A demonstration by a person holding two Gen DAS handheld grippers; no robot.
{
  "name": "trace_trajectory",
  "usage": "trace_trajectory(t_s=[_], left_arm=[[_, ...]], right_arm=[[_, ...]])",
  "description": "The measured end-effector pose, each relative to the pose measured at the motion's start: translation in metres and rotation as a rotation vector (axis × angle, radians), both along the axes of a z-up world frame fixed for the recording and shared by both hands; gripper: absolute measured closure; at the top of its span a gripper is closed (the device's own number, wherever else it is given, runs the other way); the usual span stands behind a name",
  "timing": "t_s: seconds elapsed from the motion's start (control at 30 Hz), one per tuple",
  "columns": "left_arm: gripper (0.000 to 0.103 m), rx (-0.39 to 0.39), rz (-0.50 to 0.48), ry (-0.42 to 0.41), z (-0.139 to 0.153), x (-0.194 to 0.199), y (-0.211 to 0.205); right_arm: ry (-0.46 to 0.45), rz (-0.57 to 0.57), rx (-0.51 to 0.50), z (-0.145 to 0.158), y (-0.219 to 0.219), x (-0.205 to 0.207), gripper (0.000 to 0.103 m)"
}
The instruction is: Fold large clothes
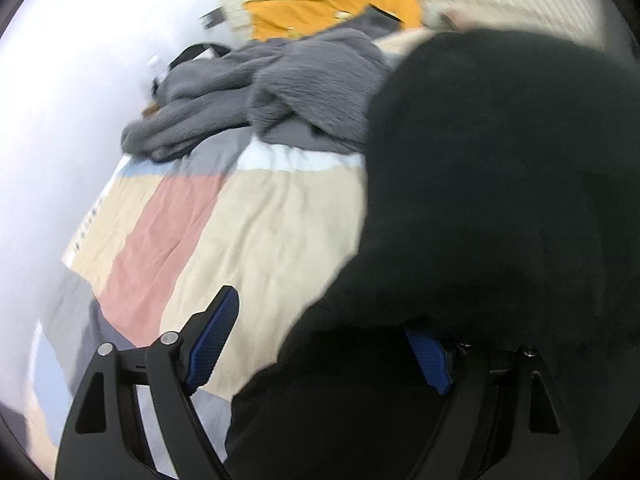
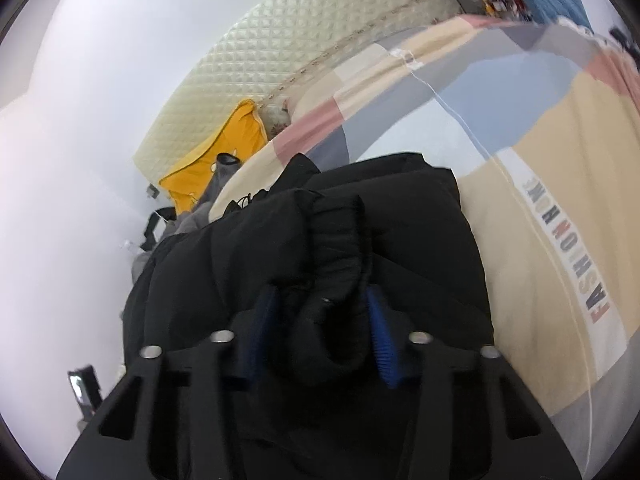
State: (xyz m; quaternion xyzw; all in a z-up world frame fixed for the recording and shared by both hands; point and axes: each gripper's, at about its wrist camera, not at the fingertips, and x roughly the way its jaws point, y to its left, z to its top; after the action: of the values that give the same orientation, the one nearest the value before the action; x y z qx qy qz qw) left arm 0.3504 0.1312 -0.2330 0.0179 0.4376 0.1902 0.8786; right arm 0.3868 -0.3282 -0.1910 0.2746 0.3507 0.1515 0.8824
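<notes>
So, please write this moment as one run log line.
right gripper: shut on black jacket | left gripper: open, jacket draped over it | grey fleece: unfolded on bedspread

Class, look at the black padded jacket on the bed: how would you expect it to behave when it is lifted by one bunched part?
The black jacket looks puffy and soft, so it would probably sag, not hold shape. Its bulk suggests it may spring open after folding. The right gripper pinches a thick roll, so the grip seems fairly secure.

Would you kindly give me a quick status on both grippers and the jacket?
Right gripper shut on black jacket cuff. Left gripper open, jacket draped over one finger. Grey fleece heaped ahead on bedspread.
</notes>
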Motion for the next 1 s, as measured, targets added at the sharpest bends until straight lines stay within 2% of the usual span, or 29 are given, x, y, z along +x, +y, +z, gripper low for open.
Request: trace_trajectory(t_s=[0.1,0.2,0.3,0.53,0.67,0.73,0.8,0.83,0.9,1.0], left_arm=[[0.02,-0.094,0.065,-0.063,0.008,-0.003,0.021],[0.02,-0.199,0.116,-0.094,0.01,-0.006,0.04],[0.02,-0.257,0.146,-0.095,0.006,-0.007,0.049],[0.017,-0.19,0.129,-0.063,-0.005,-0.003,0.039],[0.017,-0.25,0.124,-0.055,-0.005,-0.005,0.046],[0.017,-0.295,0.113,-0.056,0.0,-0.01,0.047],[0.017,-0.299,0.1,-0.064,0.011,-0.02,0.043],[0.017,-0.292,0.084,-0.074,0.018,-0.027,0.039],[0.017,-0.289,0.038,-0.091,0.033,-0.042,0.029],[0.016,-0.286,-0.008,-0.162,0.06,-0.069,0.014]], right_arm=[[-0.027,0.028,0.023,0.011,0.005,-0.005,0.083],[-0.068,0.053,0.02,0.024,0.012,-0.011,0.085],[-0.078,0.077,-0.071,0.028,0.027,-0.014,0.086],[-0.006,0.078,-0.19,-0.009,0.036,-0.006,0.086],[-0.01,0.065,-0.249,-0.008,0.043,-0.009,0.085],[-0.01,0.051,-0.251,-0.005,0.042,-0.013,0.082],[-0.007,0.015,-0.278,0.001,0.042,-0.02,0.063],[-0.011,0.001,-0.292,0.005,0.042,-0.024,0.06],[-0.039,-0.009,-0.295,0.014,0.043,-0.036,0.047],[-0.1,-0.02,-0.322,0.035,0.049,-0.052,0.046]])
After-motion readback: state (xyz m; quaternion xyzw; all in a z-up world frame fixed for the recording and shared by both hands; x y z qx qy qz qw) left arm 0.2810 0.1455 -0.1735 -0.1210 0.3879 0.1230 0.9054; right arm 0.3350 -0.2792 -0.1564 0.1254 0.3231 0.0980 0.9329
